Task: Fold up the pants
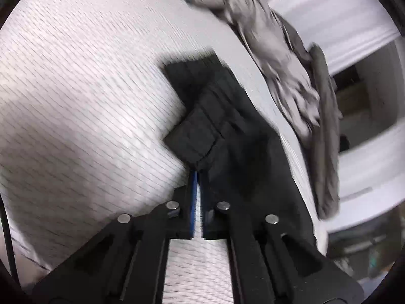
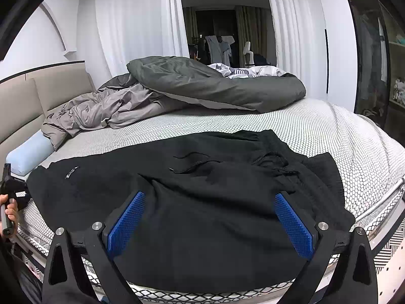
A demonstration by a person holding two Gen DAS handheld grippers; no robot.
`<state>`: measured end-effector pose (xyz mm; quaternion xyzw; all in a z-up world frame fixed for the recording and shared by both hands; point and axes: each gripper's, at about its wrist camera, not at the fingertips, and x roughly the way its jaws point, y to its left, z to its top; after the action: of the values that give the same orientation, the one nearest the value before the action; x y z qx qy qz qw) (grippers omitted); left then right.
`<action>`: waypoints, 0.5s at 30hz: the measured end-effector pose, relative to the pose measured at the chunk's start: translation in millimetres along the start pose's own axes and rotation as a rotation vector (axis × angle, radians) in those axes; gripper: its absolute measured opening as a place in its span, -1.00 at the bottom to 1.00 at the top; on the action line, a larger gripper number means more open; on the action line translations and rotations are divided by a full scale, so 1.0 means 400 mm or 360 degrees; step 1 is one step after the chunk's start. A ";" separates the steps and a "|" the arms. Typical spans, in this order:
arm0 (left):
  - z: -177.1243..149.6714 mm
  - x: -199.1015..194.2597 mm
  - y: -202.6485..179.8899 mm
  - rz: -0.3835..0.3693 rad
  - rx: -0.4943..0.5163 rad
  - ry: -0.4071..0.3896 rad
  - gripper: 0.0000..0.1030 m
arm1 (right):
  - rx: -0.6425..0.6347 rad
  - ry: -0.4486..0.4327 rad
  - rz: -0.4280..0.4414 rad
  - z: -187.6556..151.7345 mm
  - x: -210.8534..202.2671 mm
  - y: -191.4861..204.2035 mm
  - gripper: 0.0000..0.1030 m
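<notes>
White curtains (image 2: 136,25) back a bedroom where a bed's honeycomb-patterned mattress cover (image 2: 316,126) serves as the work surface. Black pants (image 2: 202,202) lie spread across the near half of the bed, waistband and drawstring toward two o'clock in the right wrist view, one leg stretching away toward nine o'clock. The right gripper (image 2: 210,217) hovers over the near edge of the fabric, its blue pads (image 2: 293,225) standing wide apart and gripping nothing. At eight o'clock in that view a hand (image 2: 10,212) holds the other tool at the leg's end. In the blurred left wrist view, the left gripper (image 1: 197,177) is clenched, its jaws pinched together at a folded corner of the pants near the cuff. A rumpled grey duvet (image 2: 215,86) is heaped at twelve o'clock, with a pale blue pillow (image 2: 27,157) at nine o'clock.
</notes>
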<state>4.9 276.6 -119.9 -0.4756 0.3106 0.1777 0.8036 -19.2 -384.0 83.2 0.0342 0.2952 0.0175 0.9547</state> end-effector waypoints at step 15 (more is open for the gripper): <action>0.052 0.029 -0.036 -0.0073 0.0205 0.0106 0.51 | 0.0059 0.0042 -0.0015 -0.004 0.008 -0.028 1.00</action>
<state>28.6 287.6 -110.8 -0.4356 0.3369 0.1232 0.8256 -17.4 -394.9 79.2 0.0503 0.3082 0.0081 0.9500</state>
